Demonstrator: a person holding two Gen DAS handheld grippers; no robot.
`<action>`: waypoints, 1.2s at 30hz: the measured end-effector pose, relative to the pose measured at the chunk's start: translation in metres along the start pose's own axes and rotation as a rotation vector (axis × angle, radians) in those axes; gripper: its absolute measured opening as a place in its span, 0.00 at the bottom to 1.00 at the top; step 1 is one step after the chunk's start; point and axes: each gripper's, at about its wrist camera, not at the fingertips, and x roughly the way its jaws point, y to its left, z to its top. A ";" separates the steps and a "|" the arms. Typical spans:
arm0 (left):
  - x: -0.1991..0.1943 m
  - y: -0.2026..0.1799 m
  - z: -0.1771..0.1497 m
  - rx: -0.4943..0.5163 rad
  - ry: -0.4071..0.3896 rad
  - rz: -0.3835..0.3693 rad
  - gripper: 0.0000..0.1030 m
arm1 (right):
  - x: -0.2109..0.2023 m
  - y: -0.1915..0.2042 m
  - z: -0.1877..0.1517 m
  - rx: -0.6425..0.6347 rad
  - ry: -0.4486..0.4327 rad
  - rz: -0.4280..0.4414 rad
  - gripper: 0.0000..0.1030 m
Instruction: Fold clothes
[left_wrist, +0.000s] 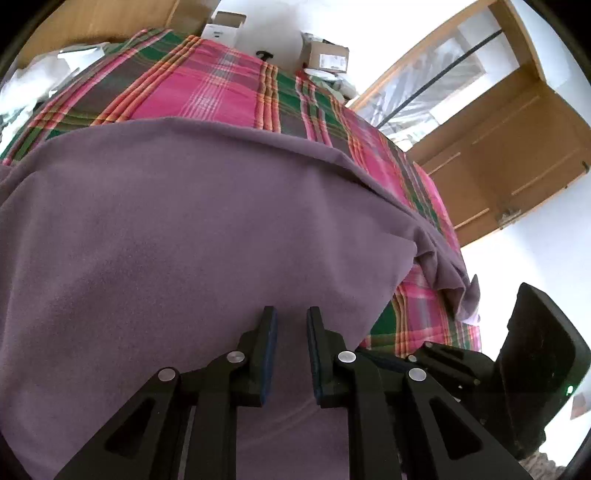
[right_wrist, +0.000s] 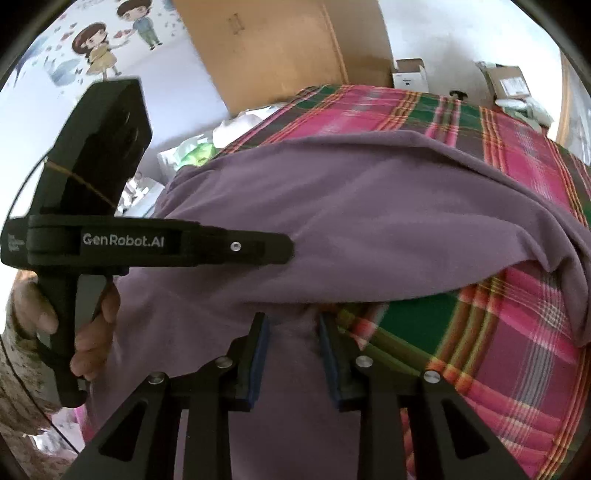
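Plaid bedspread (left_wrist: 229, 81); hand (right_wrist: 88, 332) seemingly only in right view.

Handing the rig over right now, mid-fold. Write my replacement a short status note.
Left gripper: open, empty, over the purple fleece garment.
Right gripper: open, fingers either side of the garment's near edge, not clamped.
Garment lies on the pink-and-green plaid bedspread, with a layer already lying doubled over at the far side.
Left: grip the near edge and complete the remaining folds.
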 end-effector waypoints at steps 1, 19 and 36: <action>-0.001 0.001 0.000 -0.004 0.000 0.001 0.16 | -0.001 0.000 0.000 0.003 -0.005 0.001 0.10; -0.015 -0.070 -0.038 0.249 0.037 0.074 0.16 | -0.052 0.009 -0.042 -0.019 -0.105 0.077 0.09; 0.022 -0.088 -0.052 0.498 0.075 0.338 0.18 | -0.199 -0.191 -0.126 0.702 -0.329 -0.420 0.38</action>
